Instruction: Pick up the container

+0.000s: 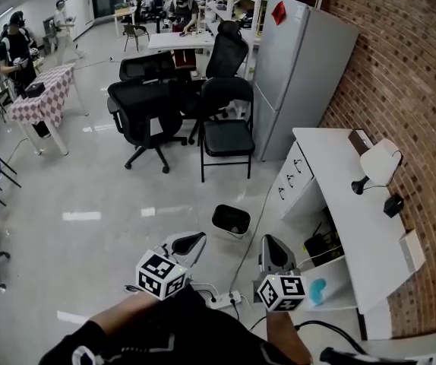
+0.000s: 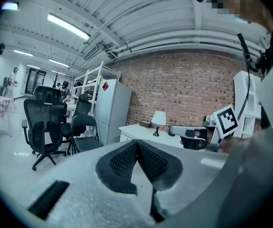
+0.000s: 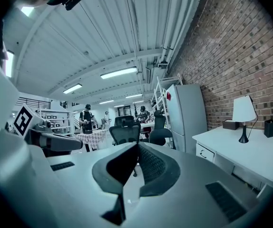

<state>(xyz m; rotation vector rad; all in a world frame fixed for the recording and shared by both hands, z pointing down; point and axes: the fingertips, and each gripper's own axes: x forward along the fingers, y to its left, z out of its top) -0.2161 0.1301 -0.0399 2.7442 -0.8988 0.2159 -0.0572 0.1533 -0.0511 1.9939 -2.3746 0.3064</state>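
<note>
left tongs (image 1: pixel 191 243) and right tongs (image 1: pixel 276 249) i hold pressed together, empty, side by side: nothing reached yet. small black white-rimmed bin (image 1: pixel 231 221), probably the container, sits on the floor (image 1: pixel 112 204) just beyond.

Bright ceiling lamps (image 2: pixel 69 26) make glare on the shiny floor (image 1: pixel 81 215); gripper views look bluish, curved, dark-cornered.

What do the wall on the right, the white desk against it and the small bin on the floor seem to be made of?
Wall: bare red-brown brick, matt, mortar joints showing. Desk: likely painted or laminated board, smooth white top with flat drawer fronts. Bin: probably plastic, thin pale wall with dark rim; too small to be sure.
</note>
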